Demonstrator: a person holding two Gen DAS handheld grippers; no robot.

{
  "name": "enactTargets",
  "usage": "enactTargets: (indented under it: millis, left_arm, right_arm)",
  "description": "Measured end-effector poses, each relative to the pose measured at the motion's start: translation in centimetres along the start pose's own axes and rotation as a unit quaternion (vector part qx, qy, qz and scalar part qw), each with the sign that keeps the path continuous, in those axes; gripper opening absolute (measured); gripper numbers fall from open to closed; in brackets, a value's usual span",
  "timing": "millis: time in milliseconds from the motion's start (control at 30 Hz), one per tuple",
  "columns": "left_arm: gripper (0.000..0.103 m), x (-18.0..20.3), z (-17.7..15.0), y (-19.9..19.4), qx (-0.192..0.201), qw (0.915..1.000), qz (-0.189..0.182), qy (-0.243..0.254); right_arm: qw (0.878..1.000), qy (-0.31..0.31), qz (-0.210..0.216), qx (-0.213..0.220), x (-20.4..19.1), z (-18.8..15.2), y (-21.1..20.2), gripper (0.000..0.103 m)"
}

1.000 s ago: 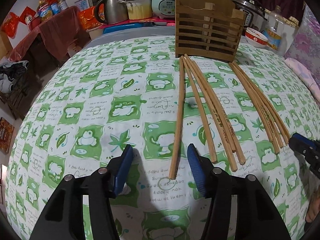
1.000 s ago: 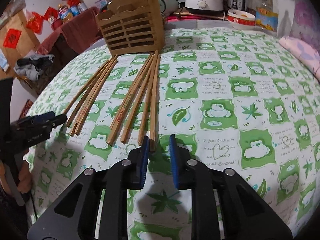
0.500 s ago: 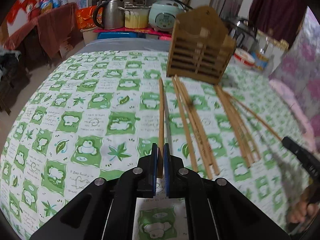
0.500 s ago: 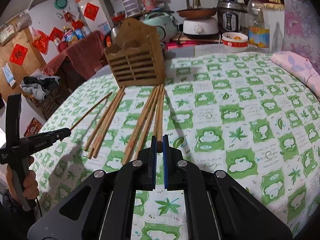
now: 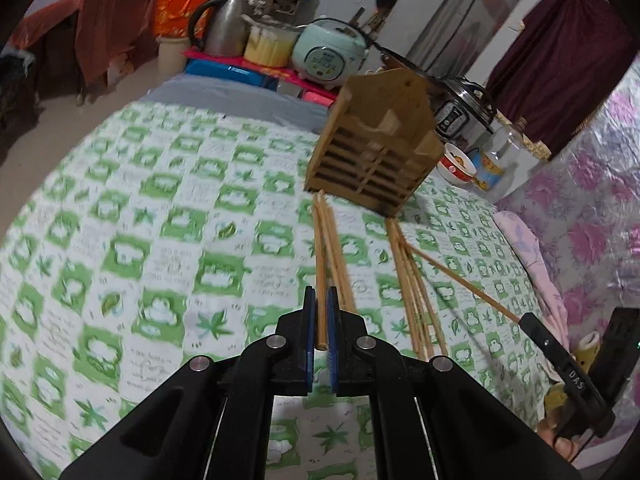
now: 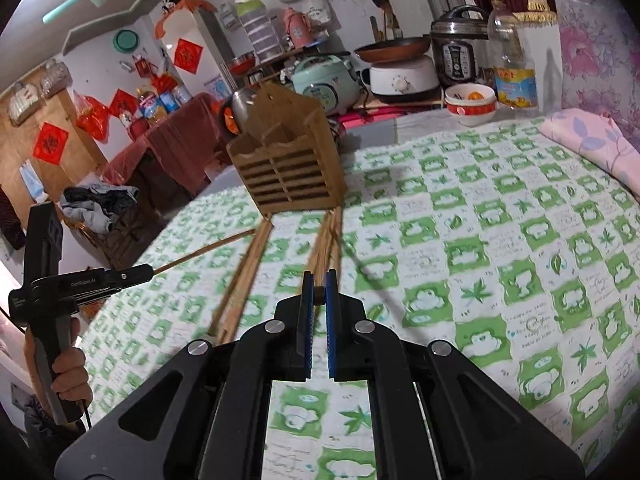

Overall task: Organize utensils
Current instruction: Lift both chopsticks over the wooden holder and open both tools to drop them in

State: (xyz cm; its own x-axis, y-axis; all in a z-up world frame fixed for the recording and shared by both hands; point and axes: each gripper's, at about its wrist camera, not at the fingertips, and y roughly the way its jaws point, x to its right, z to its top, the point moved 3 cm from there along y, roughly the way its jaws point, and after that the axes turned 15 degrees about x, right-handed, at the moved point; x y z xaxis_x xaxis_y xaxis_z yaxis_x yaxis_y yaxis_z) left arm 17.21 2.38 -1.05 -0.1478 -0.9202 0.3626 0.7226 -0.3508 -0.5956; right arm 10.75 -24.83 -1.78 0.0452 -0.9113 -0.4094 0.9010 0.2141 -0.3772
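Observation:
A slatted wooden utensil holder (image 5: 374,160) (image 6: 288,172) stands at the far side of the green-and-white checked cloth (image 5: 160,240) (image 6: 500,240). Two bundles of wooden chopsticks (image 5: 336,248) (image 5: 412,280) lie in front of it; they also show in the right wrist view (image 6: 240,280) (image 6: 330,236). My left gripper (image 5: 321,300) is shut on one chopstick (image 5: 320,264), lifted and pointing at the holder. My right gripper (image 6: 319,284) is shut on another chopstick (image 6: 319,294), also raised. Each gripper with its chopstick shows in the other's view (image 5: 532,324) (image 6: 132,274).
Behind the holder stand a kettle (image 5: 224,28), a mint rice cooker (image 5: 328,54) (image 6: 324,80), a pressure cooker (image 6: 460,52), a red-rimmed bowl (image 6: 472,104) and an oil bottle (image 6: 512,64). A pink pillow (image 6: 592,140) lies at the right edge.
Both grippers closed on a chopstick each, then lifted them off the cloth and moved toward the holder.

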Motion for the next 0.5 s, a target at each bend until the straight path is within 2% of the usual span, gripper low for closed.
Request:
enactTargets:
  millis: [200, 500]
  left_arm:
    - [0.006, 2.8, 2.8, 0.0, -0.006, 0.9993, 0.008, 0.036]
    - [0.006, 6.8, 8.9, -1.0, 0.006, 0.9979, -0.003, 0.064]
  right_arm:
    - [1.000, -0.018, 0.002, -0.010, -1.4, 2.7, 1.0, 0.006]
    - [0.998, -0.058, 0.002, 0.023, -4.4, 9.4, 1.0, 0.006]
